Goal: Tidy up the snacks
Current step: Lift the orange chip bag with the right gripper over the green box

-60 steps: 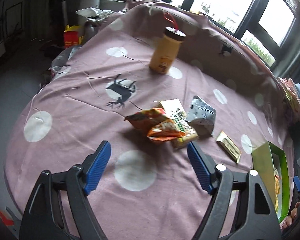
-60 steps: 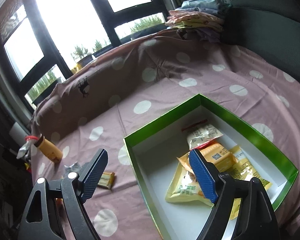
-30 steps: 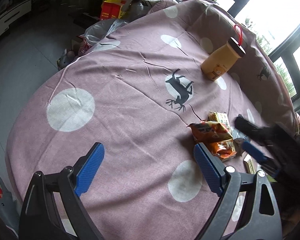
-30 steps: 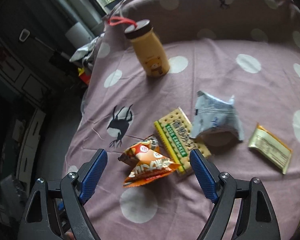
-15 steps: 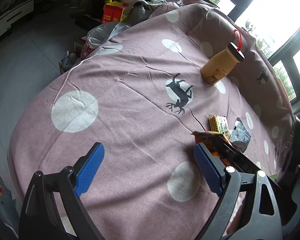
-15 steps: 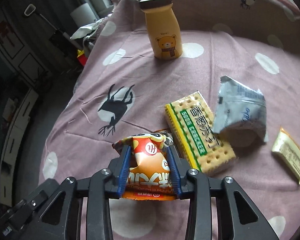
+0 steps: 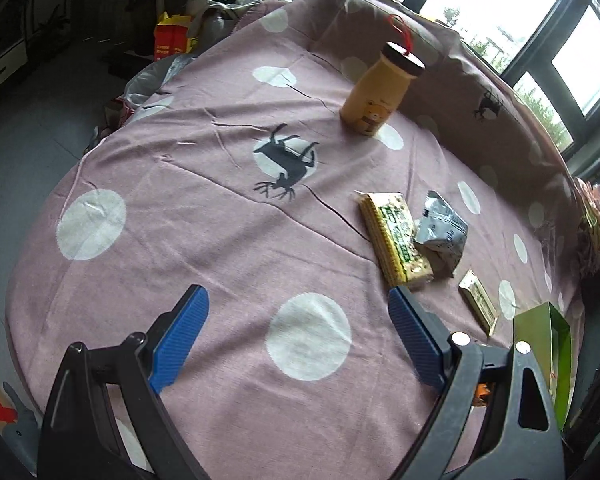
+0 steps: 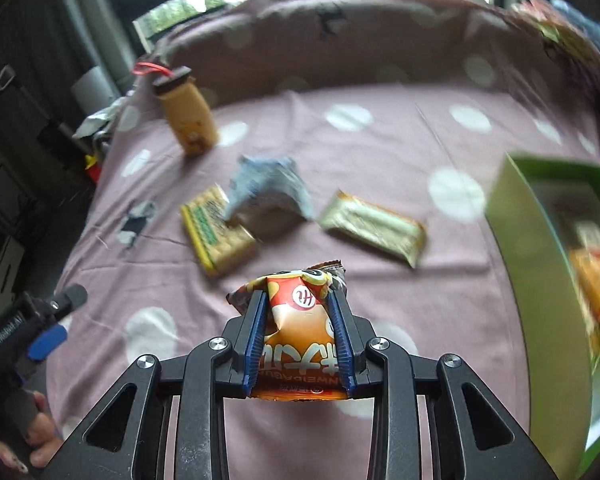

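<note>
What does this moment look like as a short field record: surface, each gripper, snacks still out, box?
surface: pink dotted cloth
right gripper: shut on orange snack bag, lifted off the cloth
left gripper: open, nothing between the jaws
snacks still out: cracker pack, grey pouch, gold bar
green box: open, several packets inside
also on cloth: yellow bottle, upright

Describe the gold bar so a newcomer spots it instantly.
Start at the green box on the pink spotted cloth. Beside its open side lie three loose snacks; the gold bar is nearest the box, slim and shiny, right of the crumpled grey pouch.
</note>
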{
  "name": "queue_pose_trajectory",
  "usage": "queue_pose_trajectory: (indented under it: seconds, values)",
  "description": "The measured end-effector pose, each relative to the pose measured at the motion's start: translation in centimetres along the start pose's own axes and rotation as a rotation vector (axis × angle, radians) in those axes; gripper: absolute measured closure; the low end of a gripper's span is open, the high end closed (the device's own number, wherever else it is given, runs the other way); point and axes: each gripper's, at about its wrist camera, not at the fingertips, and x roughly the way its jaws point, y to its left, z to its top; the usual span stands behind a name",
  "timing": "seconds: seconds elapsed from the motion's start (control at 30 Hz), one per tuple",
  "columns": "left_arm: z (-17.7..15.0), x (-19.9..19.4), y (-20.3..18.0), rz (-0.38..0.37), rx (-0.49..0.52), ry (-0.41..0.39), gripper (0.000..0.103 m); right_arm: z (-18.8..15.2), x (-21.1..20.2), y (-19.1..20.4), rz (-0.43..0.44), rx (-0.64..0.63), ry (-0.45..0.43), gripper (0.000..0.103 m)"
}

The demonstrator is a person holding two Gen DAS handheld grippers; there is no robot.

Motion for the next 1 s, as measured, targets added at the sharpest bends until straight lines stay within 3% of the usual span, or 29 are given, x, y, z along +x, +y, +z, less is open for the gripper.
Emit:
queue_pose_trajectory:
  seconds: [0.1, 0.23, 0.3, 0.37, 0.5, 0.67, 0.9, 1.0]
  values:
    - [-0.6, 0.3, -1.8, -0.006, 0.05, 0.011, 0.012, -0.5, 1.2, -1.2, 0.0, 0.019, 0.066, 0.07]
    - [-1.2, 1.0, -3.6, -0.05, 0.108, 0.046, 0.012, 0.0, 0.6, -2.1, 0.084, 0.069, 0.081, 0.064]
    - [-1.5, 1.2, -3.9, -0.068, 0.112, 0.066, 0.012, 0.1, -0.3, -2.9, 0.142, 0.096, 0.063, 0.041]
    - [-1.8, 1.3, -4.5, -0.093, 0.124, 0.078, 0.012, 0.3, -1.5, -3.7, 0.167, 0.118, 0.02, 0.032]
    - [-2.4, 0.9, -6.0, -0.175, 0.148, 0.106, 0.011, 0.8, -2.8, -5.9, 0.188, 0.171, -0.027, 0.031]
    - [-3.8, 1.5, -8.5, -0.227, 0.218, 0.159, 0.011, 1.0, -1.9, -8.3, 0.254, 0.265, 0.019, 0.031]
    - [-5.4, 2.2, -11.3, -0.337, 0.281, 0.227, 0.011, 1.0, -0.2, -7.7, 0.333, 0.246, 0.079, 0.032]
    - [-6.0, 2.8, -12.1, -0.348, 0.303, 0.257, 0.011, 1.0, 0.3, -7.0, 0.369, 0.227, 0.1, 0.039]
